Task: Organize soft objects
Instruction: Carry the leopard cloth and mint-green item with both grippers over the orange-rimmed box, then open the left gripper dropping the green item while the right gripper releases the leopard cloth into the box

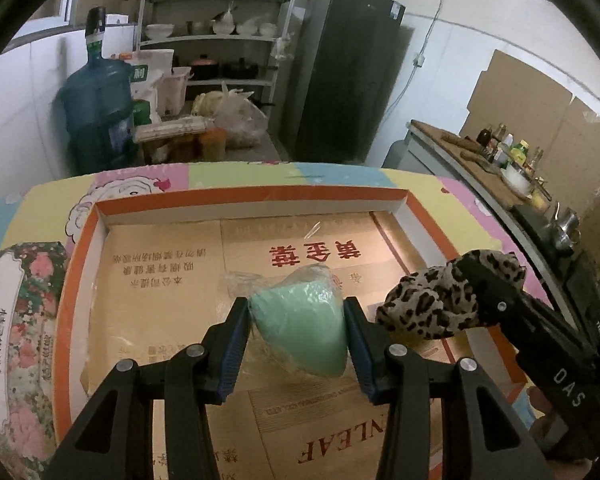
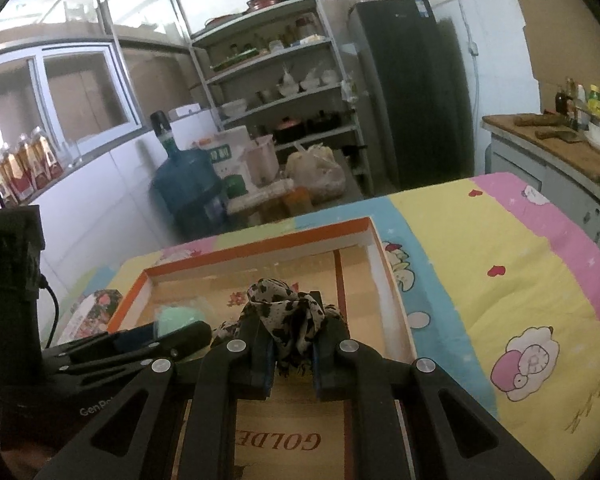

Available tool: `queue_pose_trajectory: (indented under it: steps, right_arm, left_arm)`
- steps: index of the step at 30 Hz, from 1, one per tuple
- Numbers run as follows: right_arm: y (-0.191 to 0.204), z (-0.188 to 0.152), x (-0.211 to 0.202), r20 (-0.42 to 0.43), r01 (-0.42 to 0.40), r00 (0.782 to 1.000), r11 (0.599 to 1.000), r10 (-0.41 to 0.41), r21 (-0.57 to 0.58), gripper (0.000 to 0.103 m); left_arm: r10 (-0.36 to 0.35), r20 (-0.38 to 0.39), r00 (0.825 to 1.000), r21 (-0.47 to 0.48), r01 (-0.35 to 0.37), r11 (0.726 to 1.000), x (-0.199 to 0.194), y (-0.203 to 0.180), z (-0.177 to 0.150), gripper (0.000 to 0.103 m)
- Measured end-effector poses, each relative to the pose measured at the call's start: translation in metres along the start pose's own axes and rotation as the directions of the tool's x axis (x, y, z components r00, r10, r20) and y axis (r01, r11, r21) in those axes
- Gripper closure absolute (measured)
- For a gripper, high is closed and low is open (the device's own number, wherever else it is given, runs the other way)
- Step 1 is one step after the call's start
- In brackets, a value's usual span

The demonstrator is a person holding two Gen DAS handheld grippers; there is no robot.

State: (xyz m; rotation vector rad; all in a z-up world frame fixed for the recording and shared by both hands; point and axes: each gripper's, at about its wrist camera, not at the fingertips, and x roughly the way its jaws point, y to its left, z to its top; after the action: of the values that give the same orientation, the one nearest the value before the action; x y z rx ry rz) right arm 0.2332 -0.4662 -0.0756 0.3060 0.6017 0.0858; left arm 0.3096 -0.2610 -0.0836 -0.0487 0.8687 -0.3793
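over the orange-rimmed tray (image 1: 76, 264) on the worktop | left gripper (image 1: 298, 338) pinching green wrapped soft item (image 1: 300, 320), tray centre | right gripper (image 2: 292, 354) pressed onto leopard-print cloth (image 2: 284, 308), at 3 o'clock of green item | progress: both items above tray, neither released; tray floor otherwise bare | remaining: lower, release both

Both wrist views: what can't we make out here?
- Green pouch, right wrist view: mostly hidden behind the left tongs.
- Leopard scarf, left wrist view: its far end is covered by the right tongs.
- Tray: near rim cut off by the bottom edge in both views.
- Floral box, left wrist view: cropped by the fisheye edge, print too small to read.
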Motion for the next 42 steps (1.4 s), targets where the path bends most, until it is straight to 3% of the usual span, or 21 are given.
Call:
queue_pose_trajectory:
  steps: [13,15,17,20,23,25,30,37,42]
  right_arm:
    - [-0.004,-0.009,0.013,-0.066,0.002,0.998,1.000,-0.001,0.015,0.084]
    - [-0.004,-0.010,0.012,-0.063,-0.003,0.998,1.000,0.005,0.018,0.080]
    - [-0.005,-0.010,0.010,-0.057,-0.008,0.998,1.000,0.009,0.023,0.076]
    - [-0.006,-0.010,0.009,-0.050,-0.019,0.999,0.999,0.020,0.031,0.073]
    - [-0.005,-0.011,0.005,-0.045,-0.028,0.999,0.999,0.030,0.036,0.063]
    - [-0.003,-0.011,0.002,-0.035,-0.026,0.999,0.999,0.027,0.031,0.056]
    - [0.001,-0.011,-0.008,-0.010,-0.025,1.000,0.999,0.025,0.020,0.051]
    - [0.006,-0.016,-0.027,0.027,-0.022,0.999,1.000,0.022,0.009,0.050]
    - [0.010,-0.017,-0.039,0.048,-0.018,0.999,1.000,0.018,0.007,0.050]
  left_arm:
    - [-0.004,-0.072,0.997,-0.017,0.003,1.000,0.014,0.003,-0.002,0.053]
    - [-0.007,-0.083,0.996,-0.019,0.006,1.000,0.016,0.004,-0.001,0.049]
    - [-0.004,-0.089,0.996,-0.019,0.002,1.000,0.016,0.004,-0.002,0.038]
    - [0.001,-0.060,0.998,-0.017,-0.002,1.000,0.012,0.005,-0.002,0.029]
    - [0.002,-0.022,1.000,-0.018,-0.002,1.000,0.003,0.006,-0.004,0.021]
    - [0.005,0.005,1.000,-0.013,-0.005,1.000,-0.004,0.006,-0.003,0.020]
    - [0.008,0.046,0.999,-0.011,-0.007,1.000,-0.019,0.004,-0.003,0.019]
    - [0.060,0.152,0.987,0.001,-0.061,0.998,-0.049,0.003,-0.001,0.018]
    - [0.046,0.169,0.985,0.010,-0.049,0.999,-0.064,0.005,-0.001,0.018]
